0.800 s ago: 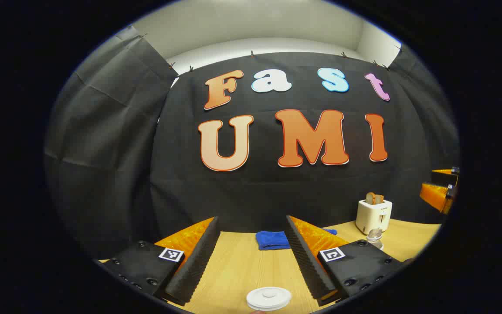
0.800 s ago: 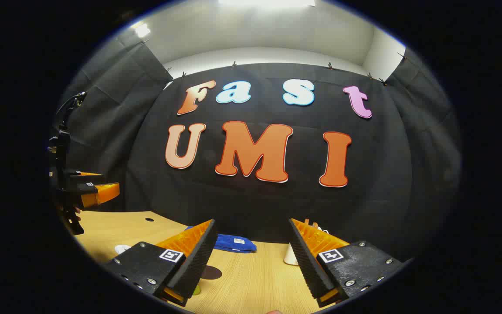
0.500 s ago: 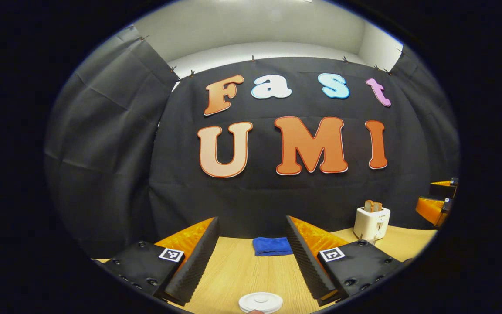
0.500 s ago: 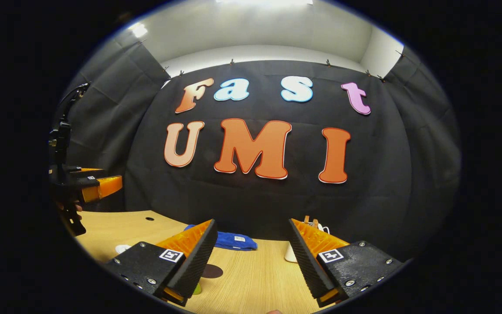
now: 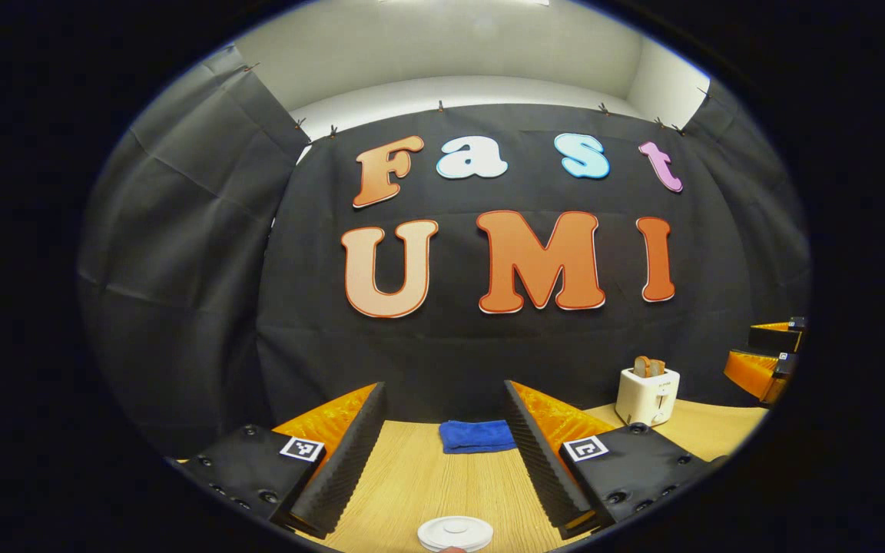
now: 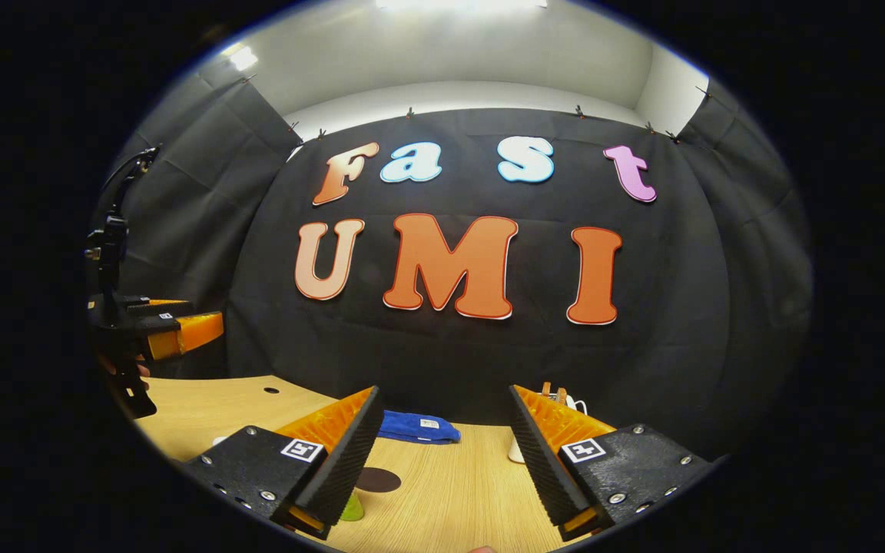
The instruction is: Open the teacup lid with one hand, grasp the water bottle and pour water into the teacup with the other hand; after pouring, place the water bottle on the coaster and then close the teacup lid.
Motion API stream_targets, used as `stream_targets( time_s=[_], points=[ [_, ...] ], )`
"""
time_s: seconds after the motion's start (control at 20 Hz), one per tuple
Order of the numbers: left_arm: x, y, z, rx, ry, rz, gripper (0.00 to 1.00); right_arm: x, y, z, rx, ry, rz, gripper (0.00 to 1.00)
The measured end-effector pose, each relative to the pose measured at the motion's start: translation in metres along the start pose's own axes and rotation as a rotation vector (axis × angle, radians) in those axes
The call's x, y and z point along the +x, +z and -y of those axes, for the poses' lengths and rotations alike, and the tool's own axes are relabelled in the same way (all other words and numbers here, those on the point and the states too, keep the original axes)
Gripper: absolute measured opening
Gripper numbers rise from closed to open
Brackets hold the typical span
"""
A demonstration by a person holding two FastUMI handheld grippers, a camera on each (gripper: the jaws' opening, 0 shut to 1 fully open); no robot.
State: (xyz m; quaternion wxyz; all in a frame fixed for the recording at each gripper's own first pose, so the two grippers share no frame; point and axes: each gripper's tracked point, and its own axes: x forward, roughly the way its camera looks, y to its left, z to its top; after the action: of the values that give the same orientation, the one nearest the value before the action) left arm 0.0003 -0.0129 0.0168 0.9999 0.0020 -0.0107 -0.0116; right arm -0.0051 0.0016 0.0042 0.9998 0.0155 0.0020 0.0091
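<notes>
Between our left gripper's (image 5: pixel 442 453) spread fingers, holding nothing, we see the white teacup lid (image 5: pixel 455 533) low on the wooden table (image 5: pixel 427 484), a blue cloth (image 5: pixel 478 435) beyond it, and a white toaster (image 5: pixel 647 395) to the right. Our right gripper (image 6: pixel 442 453) is also wide apart and empty; left to right we see a green object (image 6: pixel 351 508), the dark round coaster (image 6: pixel 377 480) and the cloth.

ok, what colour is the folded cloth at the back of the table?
Blue. The cloth shows best in the left gripper view, lying flat near the wall.
</notes>
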Motion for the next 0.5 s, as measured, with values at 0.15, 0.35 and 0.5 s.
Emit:
stream_targets(
  time_s=[0.15,0.35,0.5],
  points=[
    [-0.002,-0.018,0.006,-0.01,-0.042,-0.037,0.97,0.002,-0.008,-0.002,0.008,0.01,-0.017,0.97],
    [-0.002,-0.05,0.003,0.011,-0.048,-0.099,0.97,-0.002,-0.023,-0.011,0.044,0.036,-0.049,0.97],
    [-0.006,-0.081,0.013,-0.009,-0.1,-0.161,0.96,-0.004,-0.029,-0.018,0.08,0.068,-0.056,0.96]
  ],
)
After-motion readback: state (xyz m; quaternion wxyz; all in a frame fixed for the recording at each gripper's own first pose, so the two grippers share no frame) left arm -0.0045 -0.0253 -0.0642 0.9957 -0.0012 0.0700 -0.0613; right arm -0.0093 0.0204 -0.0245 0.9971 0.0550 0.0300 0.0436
